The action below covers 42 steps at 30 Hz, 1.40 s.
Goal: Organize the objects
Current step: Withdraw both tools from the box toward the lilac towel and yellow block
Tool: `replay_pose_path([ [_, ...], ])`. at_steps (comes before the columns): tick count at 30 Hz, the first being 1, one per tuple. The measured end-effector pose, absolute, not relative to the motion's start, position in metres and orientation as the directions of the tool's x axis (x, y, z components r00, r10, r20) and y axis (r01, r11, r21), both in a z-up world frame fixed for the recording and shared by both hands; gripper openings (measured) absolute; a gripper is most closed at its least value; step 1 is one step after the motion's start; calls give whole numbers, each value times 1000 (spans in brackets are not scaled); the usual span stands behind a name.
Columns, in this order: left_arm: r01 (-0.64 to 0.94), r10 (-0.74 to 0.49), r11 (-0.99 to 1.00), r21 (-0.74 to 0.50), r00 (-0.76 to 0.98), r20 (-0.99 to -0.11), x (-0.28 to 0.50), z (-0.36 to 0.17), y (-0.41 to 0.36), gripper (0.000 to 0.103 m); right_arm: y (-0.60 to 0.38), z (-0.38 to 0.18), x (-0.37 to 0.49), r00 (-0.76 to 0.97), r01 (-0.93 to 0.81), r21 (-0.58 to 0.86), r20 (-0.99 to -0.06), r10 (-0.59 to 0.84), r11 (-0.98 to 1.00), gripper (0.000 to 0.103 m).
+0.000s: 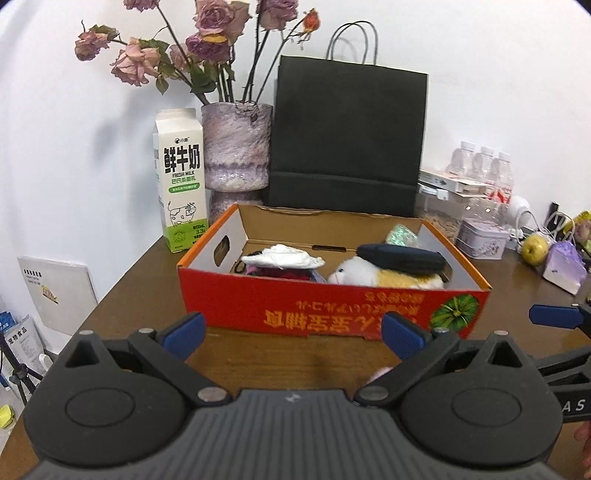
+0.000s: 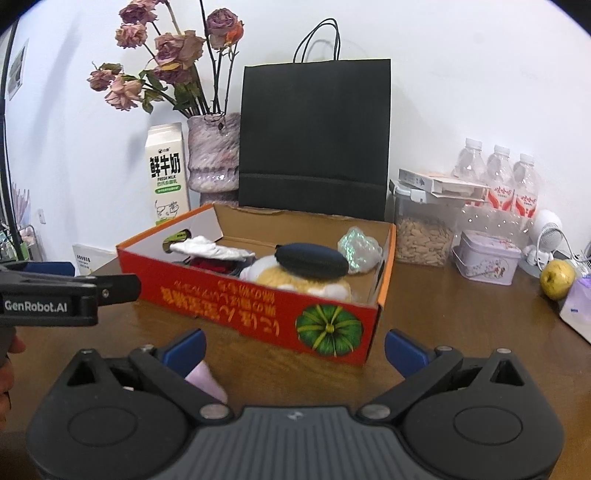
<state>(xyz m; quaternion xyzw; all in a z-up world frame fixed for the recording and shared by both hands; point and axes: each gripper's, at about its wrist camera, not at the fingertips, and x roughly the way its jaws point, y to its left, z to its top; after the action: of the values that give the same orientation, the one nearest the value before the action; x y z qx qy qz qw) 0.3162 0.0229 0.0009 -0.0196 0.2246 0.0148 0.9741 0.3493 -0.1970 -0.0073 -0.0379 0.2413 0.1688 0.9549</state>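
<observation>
Brown wooden worktop (image 2: 443,314) is carrying a red cardboard box (image 2: 258,306) already holding a plush toy (image 2: 295,280), black pouch (image 2: 312,260) and white cloth (image 1: 284,256). Left tongs (image 1: 293,332) and right tongs (image 2: 293,349) are hovering near it, gaping wide and empty. Clutter at far right is remaining unsorted.

Red box (image 1: 332,314) wall is hiding the lower parts of the plush toy (image 1: 388,277) and white cloth (image 1: 284,256); a dark red item (image 2: 214,265) under the cloth is staying unidentifiable. Black pouch (image 2: 312,261) is covering the toy's top. Pink object (image 2: 205,380) behind the right gripper's left finger is mostly hidden and blurred. Rose heads (image 1: 210,14) are getting cut off by the top edge. Milk carton (image 2: 166,177) small print is too tiny to read.
</observation>
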Motion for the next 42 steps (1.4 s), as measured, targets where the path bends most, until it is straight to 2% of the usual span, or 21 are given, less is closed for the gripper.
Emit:
replay_pose_path([
  [8, -4, -9, 1000, -30, 894, -448, 286, -6, 11, 103, -208, -15, 323, 817, -337, 21, -491, 303, 941, 103],
  [16, 26, -43, 999, -40, 853, -520, 271, -28, -1, 103, -223, -31, 299, 798, -333, 9, -529, 287, 943, 103],
  [32, 13, -6, 1000, 8, 804, -594, 315, -55, -30, 103, -242, -49, 296, 776, -289, 24, -579, 248, 957, 103],
  [37, 5, -26, 999, -37, 807, -590, 314, -57, -22, 103, -241, -52, 298, 772, -288, 25, -585, 248, 957, 103],
  [38, 4, -37, 998, -58, 809, -586, 313, -56, -19, 99, -241, -52, 299, 771, -286, 25, -588, 246, 958, 103],
  [40, 9, -55, 997, -81, 806, -590, 313, -55, -15, 80, -240, -54, 300, 769, -283, 23, -592, 241, 959, 103],
  [41, 17, -69, 996, -93, 799, -597, 313, -55, -14, 63, -240, -55, 300, 768, -281, 21, -594, 238, 959, 103],
  [42, 20, -77, 995, -100, 793, -604, 313, -55, -14, 59, -239, -56, 301, 768, -278, 19, -597, 234, 960, 103],
])
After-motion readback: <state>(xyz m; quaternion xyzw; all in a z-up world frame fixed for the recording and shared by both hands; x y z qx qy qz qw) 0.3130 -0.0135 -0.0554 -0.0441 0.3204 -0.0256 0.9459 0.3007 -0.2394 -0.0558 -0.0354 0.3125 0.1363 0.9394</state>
